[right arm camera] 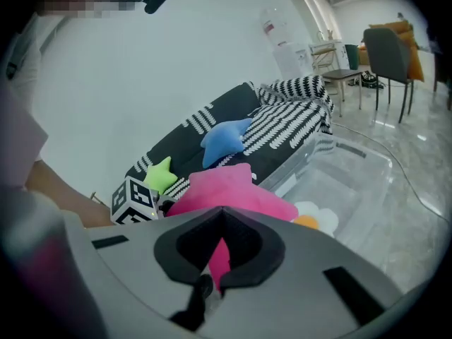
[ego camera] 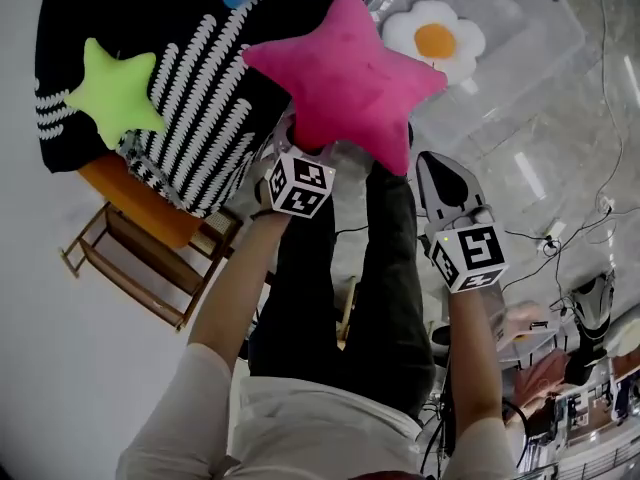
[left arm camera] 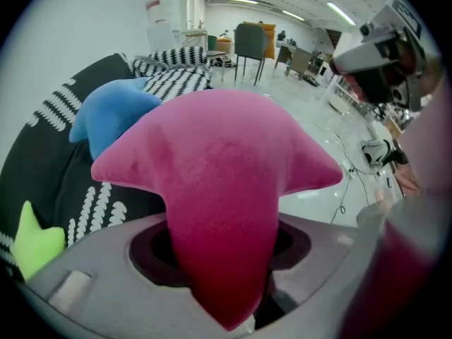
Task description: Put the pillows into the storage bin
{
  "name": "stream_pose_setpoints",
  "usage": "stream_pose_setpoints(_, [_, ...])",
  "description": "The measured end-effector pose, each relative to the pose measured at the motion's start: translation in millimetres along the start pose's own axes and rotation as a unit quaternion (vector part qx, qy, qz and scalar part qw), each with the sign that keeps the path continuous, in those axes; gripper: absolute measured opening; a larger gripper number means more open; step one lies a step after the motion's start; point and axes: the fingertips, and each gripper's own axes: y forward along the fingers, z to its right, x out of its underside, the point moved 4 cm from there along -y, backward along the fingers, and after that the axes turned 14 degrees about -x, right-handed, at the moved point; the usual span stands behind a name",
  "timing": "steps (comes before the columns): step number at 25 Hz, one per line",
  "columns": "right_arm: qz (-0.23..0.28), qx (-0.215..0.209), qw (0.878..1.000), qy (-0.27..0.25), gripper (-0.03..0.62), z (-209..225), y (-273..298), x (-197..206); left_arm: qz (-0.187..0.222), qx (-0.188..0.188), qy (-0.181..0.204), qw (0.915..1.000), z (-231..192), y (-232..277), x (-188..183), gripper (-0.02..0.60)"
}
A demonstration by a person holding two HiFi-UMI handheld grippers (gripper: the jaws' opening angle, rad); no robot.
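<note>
- The left tongs (ego camera: 300, 138) are clamped on one arm of the pink star (ego camera: 345, 78). In the left gripper view that arm fills the gap between the jaws, and the rest of the pillow spreads out above them.
- The pink star hangs in the air, touching nothing but the left tongs. In the head view it sits between the sofa (ego camera: 200, 98) and the bin (ego camera: 520, 58), and it overlaps the bin's near corner.
- We cannot tell whether it is already over the bin's opening or only beside it.
- The right tongs (ego camera: 430, 168) have their jaws together with nothing between them. They point towards the bin, just beside the pink star's lower arm and clear of it.
- In the right gripper view the pink star shows only beyond the closed jaws.
- The bin is clear plastic, has no lid on it and stands on the pale floor, close against the sofa.
- An egg pillow (ego camera: 435, 40), white with an orange middle, lies flat on the bin's bottom.
- The green star (ego camera: 115, 90) rests on the black-and-white striped sofa, well apart from the bin.
- The blue pillow (left arm camera: 113, 115) also lies on the sofa, further along from the green star.
</note>
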Motion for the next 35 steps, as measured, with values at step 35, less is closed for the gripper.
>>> stream_pose_setpoints(35, [-0.023, -0.031, 0.998, -0.046, 0.003, -8, -49, -54, 0.097, 0.065, -0.022, 0.9929, 25, -79, -123, 0.451])
